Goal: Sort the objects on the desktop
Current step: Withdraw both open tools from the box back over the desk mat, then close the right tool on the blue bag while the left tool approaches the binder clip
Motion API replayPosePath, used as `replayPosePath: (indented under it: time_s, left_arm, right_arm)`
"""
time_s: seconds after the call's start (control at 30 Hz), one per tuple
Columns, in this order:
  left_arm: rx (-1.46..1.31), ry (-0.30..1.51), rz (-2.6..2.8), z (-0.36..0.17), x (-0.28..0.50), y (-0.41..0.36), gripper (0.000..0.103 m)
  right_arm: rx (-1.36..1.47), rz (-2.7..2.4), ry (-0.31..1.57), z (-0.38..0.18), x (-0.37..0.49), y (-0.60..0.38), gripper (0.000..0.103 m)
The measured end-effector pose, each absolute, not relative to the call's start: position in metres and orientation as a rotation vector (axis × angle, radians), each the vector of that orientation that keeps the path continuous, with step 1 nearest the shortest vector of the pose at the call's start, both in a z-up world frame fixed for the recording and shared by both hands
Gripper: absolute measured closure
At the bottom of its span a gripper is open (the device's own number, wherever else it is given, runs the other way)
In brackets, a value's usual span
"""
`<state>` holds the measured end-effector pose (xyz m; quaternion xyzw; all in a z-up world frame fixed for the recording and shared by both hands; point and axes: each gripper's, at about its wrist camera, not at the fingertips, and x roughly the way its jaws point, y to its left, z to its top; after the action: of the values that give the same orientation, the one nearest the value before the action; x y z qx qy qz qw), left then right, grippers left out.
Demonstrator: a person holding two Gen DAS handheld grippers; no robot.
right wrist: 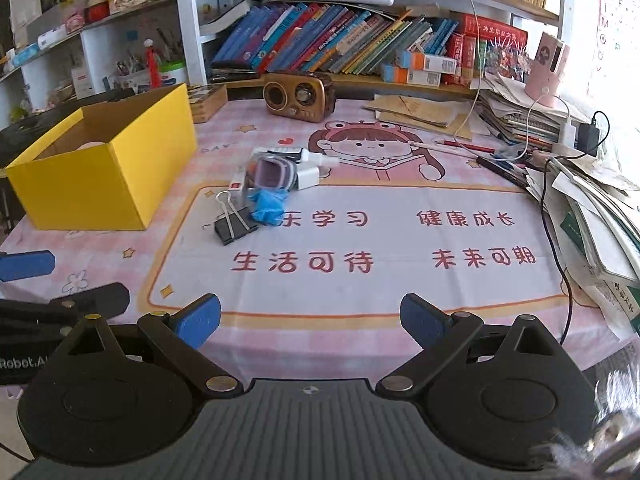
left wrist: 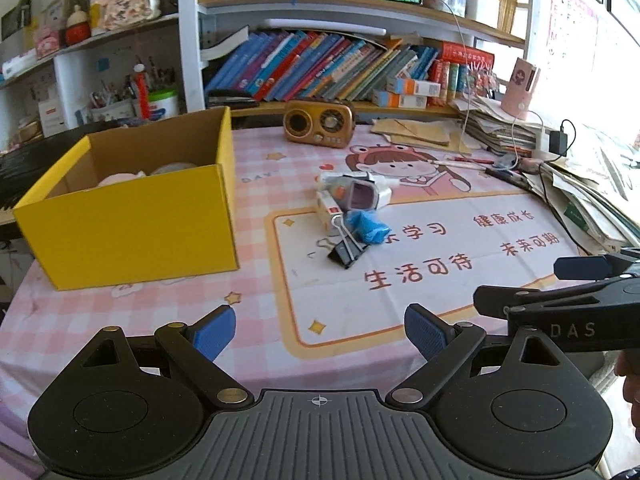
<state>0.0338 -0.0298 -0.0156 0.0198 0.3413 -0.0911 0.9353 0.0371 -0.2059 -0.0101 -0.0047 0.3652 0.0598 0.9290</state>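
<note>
From the left wrist, the left gripper (left wrist: 318, 334) hangs released over the desk (left wrist: 400, 280), nothing held; I'd say a pick is about to start. The binder clip (left wrist: 347, 249) lies well ahead of the jaws, right of the yellow box (left wrist: 132, 224).

From the right wrist, the right gripper (right wrist: 310, 320) is spread too, empty. The clip sits ahead and left, touching a blue wad (right wrist: 268, 206); reaching it needs a forward dip.
</note>
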Motion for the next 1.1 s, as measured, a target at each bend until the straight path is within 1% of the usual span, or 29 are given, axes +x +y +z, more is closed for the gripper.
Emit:
replayPosePath:
  time_s: [0.33,0.43,0.53,0.7,0.97,1.1]
  left_arm:
    - [0.016,0.740,-0.188,-0.024,0.065,-0.051,0.010]
    - [-0.002,0.750,-0.182,-0.027,0.074,-0.055,0.011]
    - [-0.020,0.761,-0.166,-0.030,0.083,-0.058,0.015]
    - [-0.033,0.777,-0.113,-0.033,0.093,-0.061,0.016]
    - [-0.060,0.808,-0.032,-0.037,0.103,-0.061,0.016]
    - [-0.056,0.828,-0.004,-0.039,0.109,-0.065,0.016]
  right_arm:
    - [-0.023,0.151,0.796,-0.016,0.077,-0.227,0.006]
    - [-0.035,0.164,0.799,-0.017,0.089,-0.233,0.008]
    - [-0.035,0.198,0.804,-0.018,0.104,-0.236,0.009]
    - [-0.041,0.277,0.816,-0.021,0.129,-0.234,0.019]
    - [-0.050,0.406,0.852,-0.031,0.170,-0.222,0.028]
    - [-0.057,0.439,0.874,-0.039,0.192,-0.211,0.037]
